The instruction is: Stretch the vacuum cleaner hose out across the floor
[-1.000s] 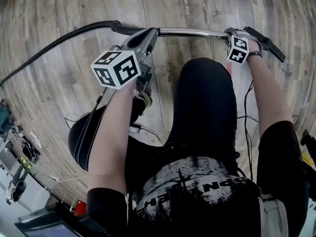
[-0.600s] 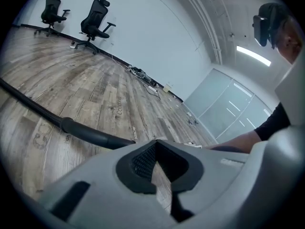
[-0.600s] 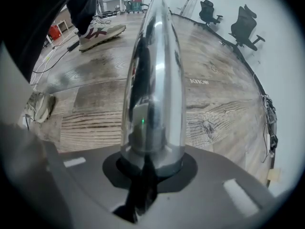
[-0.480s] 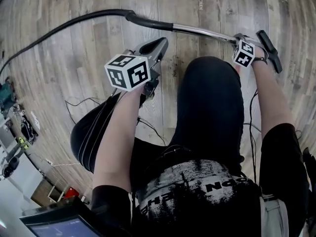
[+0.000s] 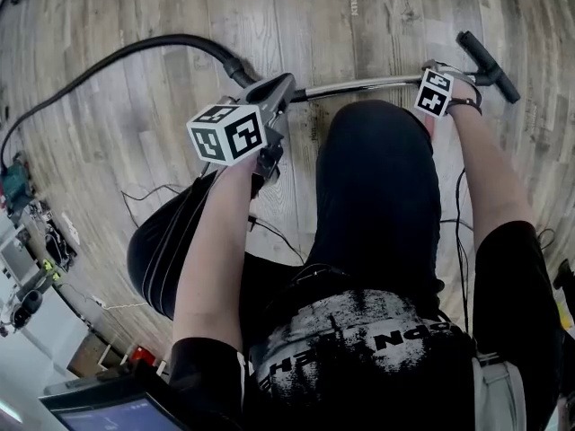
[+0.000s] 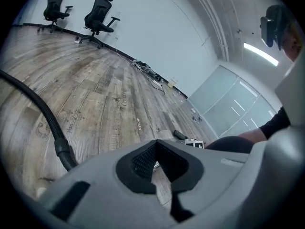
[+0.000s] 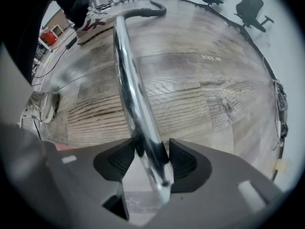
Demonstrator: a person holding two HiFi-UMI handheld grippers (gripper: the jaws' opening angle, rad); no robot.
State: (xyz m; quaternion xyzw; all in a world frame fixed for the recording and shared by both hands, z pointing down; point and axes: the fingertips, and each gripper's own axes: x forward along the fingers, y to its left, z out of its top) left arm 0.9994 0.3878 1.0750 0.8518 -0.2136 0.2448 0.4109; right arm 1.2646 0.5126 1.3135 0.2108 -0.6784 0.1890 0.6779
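Overhead, your hose curves across the floor into the chrome tube. Left gripper view: your left gripper is closed and empty, with the hose beside it. Right gripper view: your right gripper has just been opening its jaws, now wide with the tube between them.

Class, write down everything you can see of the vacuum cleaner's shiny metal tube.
The metal tube is a straight, slim pipe, chrome-bright and mirroring the room. One end joins the curved black cuff of the hose; the other runs toward the black floor nozzle. It stretches low across the wooden plank floor, just beyond the person's knee. It passes between the jaws of the right gripper, which have just been opening, so the pads flank it without clamping.
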